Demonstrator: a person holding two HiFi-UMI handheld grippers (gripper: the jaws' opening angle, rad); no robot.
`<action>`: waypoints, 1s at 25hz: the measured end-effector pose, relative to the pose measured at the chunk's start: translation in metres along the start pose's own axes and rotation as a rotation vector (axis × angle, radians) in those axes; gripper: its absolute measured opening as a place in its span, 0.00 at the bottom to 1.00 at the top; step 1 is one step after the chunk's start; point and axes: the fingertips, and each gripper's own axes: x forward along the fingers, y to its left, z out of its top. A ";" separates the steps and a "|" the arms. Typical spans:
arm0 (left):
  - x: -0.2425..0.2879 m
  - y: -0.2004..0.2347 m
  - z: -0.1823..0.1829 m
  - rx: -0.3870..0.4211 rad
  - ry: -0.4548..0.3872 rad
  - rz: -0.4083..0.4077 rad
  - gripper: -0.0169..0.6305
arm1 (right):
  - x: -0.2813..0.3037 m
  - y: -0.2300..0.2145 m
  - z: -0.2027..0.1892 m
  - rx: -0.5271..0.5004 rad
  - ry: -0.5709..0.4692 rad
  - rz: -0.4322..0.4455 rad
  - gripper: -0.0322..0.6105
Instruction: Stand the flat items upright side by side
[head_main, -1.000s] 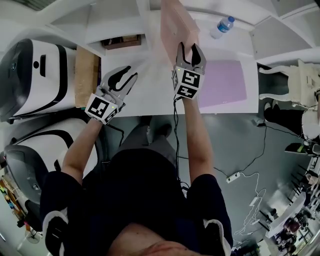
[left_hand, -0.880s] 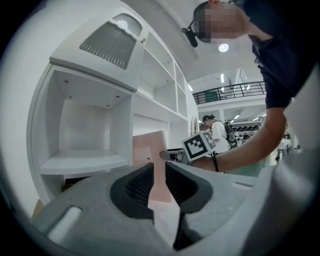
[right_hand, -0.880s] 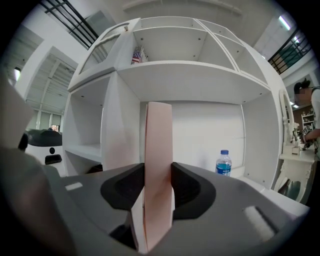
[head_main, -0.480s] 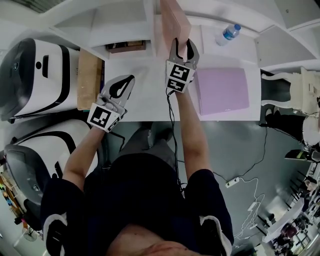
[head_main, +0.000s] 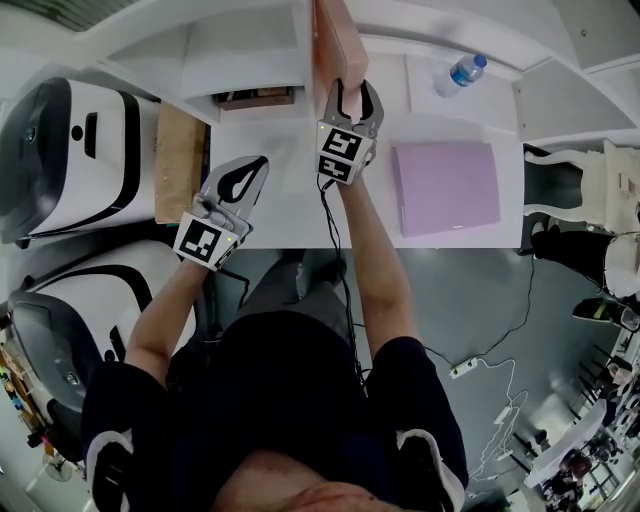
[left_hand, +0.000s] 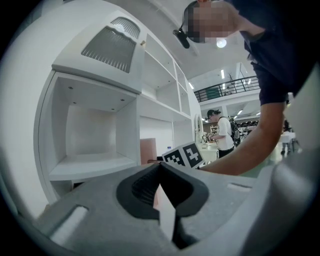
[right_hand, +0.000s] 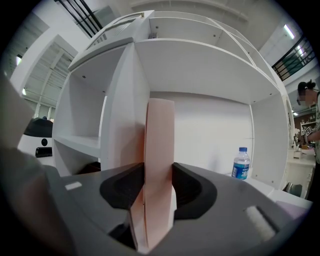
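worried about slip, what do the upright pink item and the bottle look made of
Pink item: probably card or board, matte; flat even faces with no glare. Bottle: clear plastic, probably smooth; see-through body, blue cap and label.

Left of the pink book (right_hand: 159, 150) stands a white shelf divider (right_hand: 124, 110); rightward, bare tabletop (head_main: 400, 105) reaches the purple folder (head_main: 447, 187).

Left gripper (head_main: 262, 160) and right gripper (head_main: 353, 88) moulded in grey with black-padded jaws, each topped by a white cube (head_main: 205, 240) printed with black square markers, black cable (head_main: 328, 215) trailed from the right, dark short-sleeved shirt (head_main: 280, 380) worn.
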 end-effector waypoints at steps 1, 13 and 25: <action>0.000 0.000 -0.001 0.000 0.001 0.000 0.03 | 0.000 0.002 0.000 -0.014 -0.001 0.003 0.32; -0.001 -0.003 -0.009 -0.010 0.013 -0.015 0.03 | -0.012 0.041 -0.010 -0.245 0.000 0.175 0.38; -0.001 -0.010 -0.014 0.002 0.021 -0.028 0.03 | -0.022 0.032 -0.003 -0.195 -0.002 0.222 0.44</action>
